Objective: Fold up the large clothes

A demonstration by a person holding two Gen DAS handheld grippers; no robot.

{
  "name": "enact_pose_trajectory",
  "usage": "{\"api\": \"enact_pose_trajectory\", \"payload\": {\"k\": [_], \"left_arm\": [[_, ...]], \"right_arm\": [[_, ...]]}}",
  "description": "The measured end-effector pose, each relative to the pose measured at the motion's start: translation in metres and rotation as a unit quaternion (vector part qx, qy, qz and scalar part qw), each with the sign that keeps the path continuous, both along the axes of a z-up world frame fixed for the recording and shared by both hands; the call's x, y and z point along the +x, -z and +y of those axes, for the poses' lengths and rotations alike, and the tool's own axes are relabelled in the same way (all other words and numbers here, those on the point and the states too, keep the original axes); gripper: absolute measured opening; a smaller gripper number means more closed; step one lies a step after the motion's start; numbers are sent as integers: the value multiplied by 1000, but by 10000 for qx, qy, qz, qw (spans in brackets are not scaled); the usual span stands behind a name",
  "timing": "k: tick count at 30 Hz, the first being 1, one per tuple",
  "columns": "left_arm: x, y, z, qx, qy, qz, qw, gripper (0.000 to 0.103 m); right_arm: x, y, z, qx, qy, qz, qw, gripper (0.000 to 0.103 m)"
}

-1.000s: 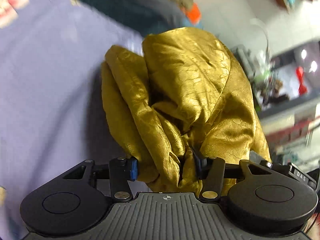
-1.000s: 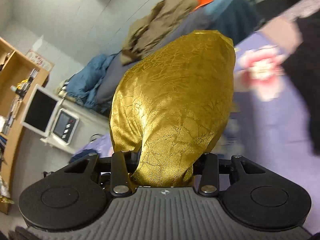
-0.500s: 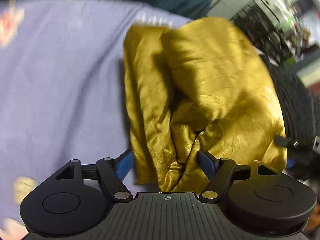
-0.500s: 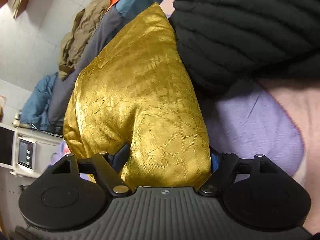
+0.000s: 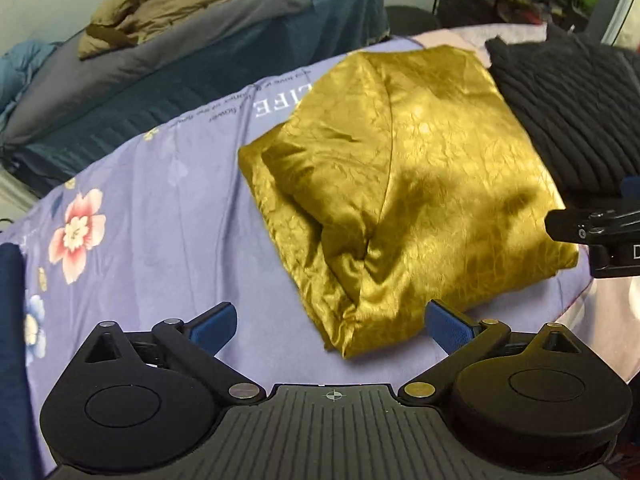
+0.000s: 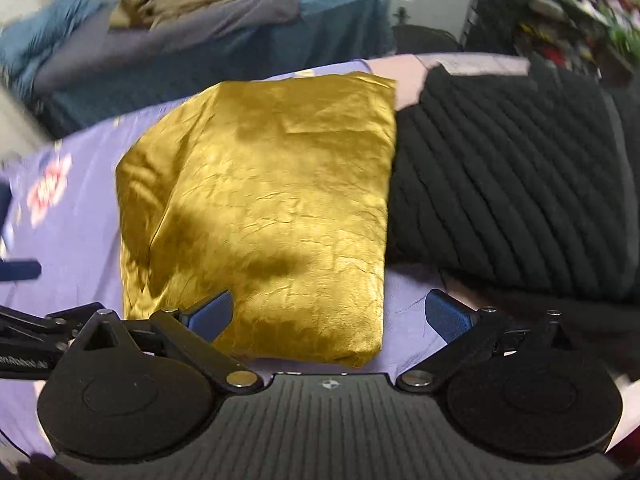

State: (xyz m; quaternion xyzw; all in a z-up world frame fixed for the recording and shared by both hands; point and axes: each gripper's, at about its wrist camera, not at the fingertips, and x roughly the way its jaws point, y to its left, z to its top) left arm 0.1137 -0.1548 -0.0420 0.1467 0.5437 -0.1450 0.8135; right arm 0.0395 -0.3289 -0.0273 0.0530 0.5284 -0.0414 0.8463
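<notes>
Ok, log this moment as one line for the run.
left hand-held gripper: open, empty | right hand-held gripper: just opened, empty | gold garment: folded, on purple sheet, beside black knit

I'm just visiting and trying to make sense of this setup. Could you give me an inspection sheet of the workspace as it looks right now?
Surface: lilac floral sheet, text printed near its far edge.
Job's things: gold garment lies folded on the sheet; black knit lies beside it, touching.
Clutter: nothing seen on the sheet.
Grippers: left tool open, empty. Right tool open, its jaws have just been opening; the gold garment's near edge lies between them, pads not pressing.
Cables: nothing seen.
Surroundings: another bed behind with a brown garment on it; shelves at far right, blurred.
</notes>
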Motion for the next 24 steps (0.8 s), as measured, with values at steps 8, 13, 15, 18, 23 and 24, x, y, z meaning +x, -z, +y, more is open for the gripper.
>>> {"api": "enact_pose_trajectory", "payload": {"k": [8,13,15,18,23,24], "left_arm": [[-5,-2,-4,96,-59,232,9997,103],[-3,0,-2,126,-100,277,9995,103],[-3,1,-3,126,-90,305,9994,103],[-3,4,-5,63,-88,389,9992,103],[-3,6,-5,-25,-107,483,9988,103],[-3,5,-5,-18,-107,474,9988,103]], "right_arm": [[-6,-7,13,-372,-323,63,9988,102],[-8,-9,12,-352,-293,101,9989,102],[-7,-8,14,-361,-306,117,9988,102],[-6,-8,17,-372,-337,132,9987,102],[-5,-7,20,-401,-396,159,9983,102],[-5,-7,20,-398,-404,173,9982,102]]}}
